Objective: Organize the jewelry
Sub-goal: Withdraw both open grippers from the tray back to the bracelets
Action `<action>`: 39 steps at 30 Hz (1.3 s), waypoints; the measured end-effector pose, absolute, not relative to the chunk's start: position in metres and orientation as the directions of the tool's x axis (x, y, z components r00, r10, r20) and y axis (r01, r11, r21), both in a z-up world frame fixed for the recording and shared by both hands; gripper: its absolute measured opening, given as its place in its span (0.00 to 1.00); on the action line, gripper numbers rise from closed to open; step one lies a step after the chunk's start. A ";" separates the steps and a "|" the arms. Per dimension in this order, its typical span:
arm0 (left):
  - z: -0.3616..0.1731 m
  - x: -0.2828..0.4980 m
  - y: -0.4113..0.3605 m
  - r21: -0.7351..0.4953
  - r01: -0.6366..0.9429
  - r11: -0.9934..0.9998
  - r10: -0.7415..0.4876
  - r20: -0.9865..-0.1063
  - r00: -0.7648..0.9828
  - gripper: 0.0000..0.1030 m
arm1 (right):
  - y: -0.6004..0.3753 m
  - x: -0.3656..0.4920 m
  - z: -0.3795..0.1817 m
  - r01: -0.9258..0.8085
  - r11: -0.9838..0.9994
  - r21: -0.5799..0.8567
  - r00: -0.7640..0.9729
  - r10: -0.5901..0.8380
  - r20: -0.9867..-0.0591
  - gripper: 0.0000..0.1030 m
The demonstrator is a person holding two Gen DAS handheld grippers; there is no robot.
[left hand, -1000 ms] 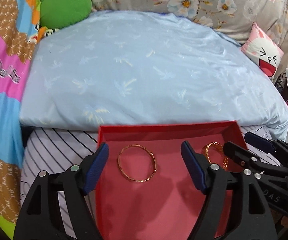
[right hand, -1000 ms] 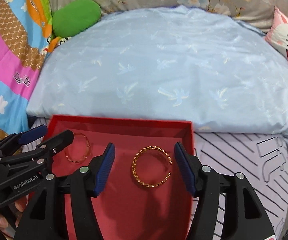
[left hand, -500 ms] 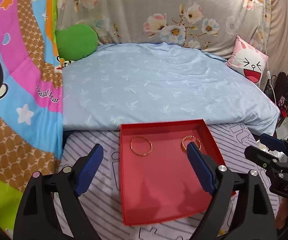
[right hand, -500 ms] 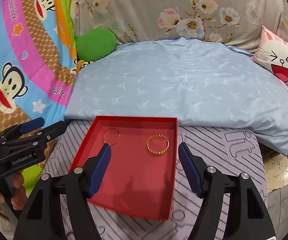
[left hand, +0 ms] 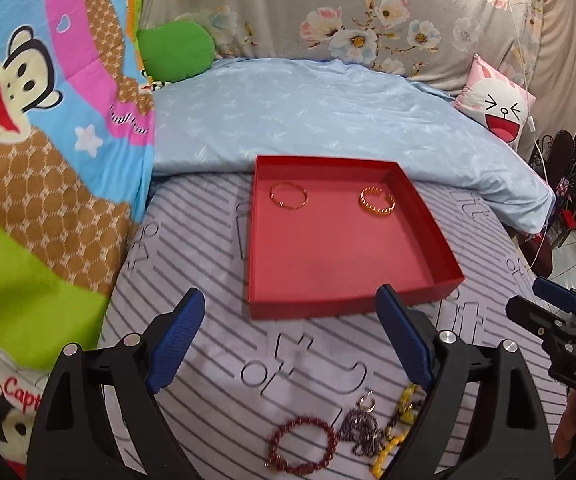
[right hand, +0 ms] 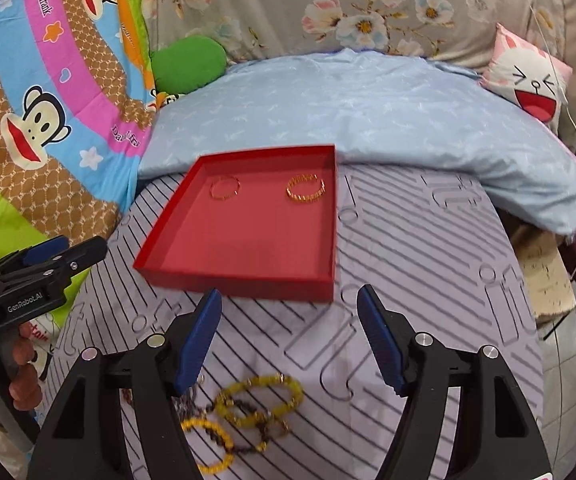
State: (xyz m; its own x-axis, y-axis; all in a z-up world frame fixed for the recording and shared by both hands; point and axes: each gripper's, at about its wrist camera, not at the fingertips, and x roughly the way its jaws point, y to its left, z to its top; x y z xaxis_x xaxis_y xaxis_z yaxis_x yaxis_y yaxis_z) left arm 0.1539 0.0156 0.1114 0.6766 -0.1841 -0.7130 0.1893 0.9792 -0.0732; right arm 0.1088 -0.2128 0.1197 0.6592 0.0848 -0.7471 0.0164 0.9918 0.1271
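1. Holding both tools back from the shallow red square tray (left hand: 351, 240), you have the left gripper (left hand: 286, 336) at the bottom of the left wrist view with its jaws spread wide and nothing between the blue pads.
2. Your right gripper (right hand: 289, 338) sits low in the right wrist view, its jaws equally wide apart and empty; it also shows at the right edge of the left view (left hand: 559, 320).
3. The tray lies on the grey striped bed sheet (left hand: 208, 240), centre of both views, its far edge touching the pale blue quilt (left hand: 327, 112).
4. Inside the tray, near its far wall, you can see a thin plain gold bangle (left hand: 288, 196) on the left and a twisted gold open bangle (left hand: 376, 201) on the right, apart from each other.
5. Loose on the sheet at the bottom of the left view, nearer than the tray: a dark red beaded bracelet (left hand: 301, 444), a dark purple bead strand (left hand: 361, 430) just right of it, and a small gold ring (left hand: 367, 402) above that.
6. Yellow beaded bracelets (right hand: 256, 400) lie tangled with dark beads at the bottom centre of the right view, between your right jaws and partly behind the left one.
7. Upper left of both views holds a monkey-print colourful blanket (right hand: 48, 92) and a green round cushion (left hand: 176, 50); a pink cartoon-face pillow (left hand: 495, 104) sits upper right.
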 end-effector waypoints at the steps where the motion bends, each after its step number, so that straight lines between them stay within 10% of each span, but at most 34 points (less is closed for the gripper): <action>1: 0.108 0.149 0.017 -0.071 0.187 0.980 -0.181 -0.715 0.676 0.81 | -0.215 0.103 0.115 0.024 0.991 0.132 0.654 0.084 -0.752 0.66; 39: 0.005 0.077 0.050 -0.096 0.093 0.991 -0.132 -0.809 0.572 0.68 | -0.193 0.037 0.029 0.026 0.995 0.092 0.542 0.064 -0.838 0.66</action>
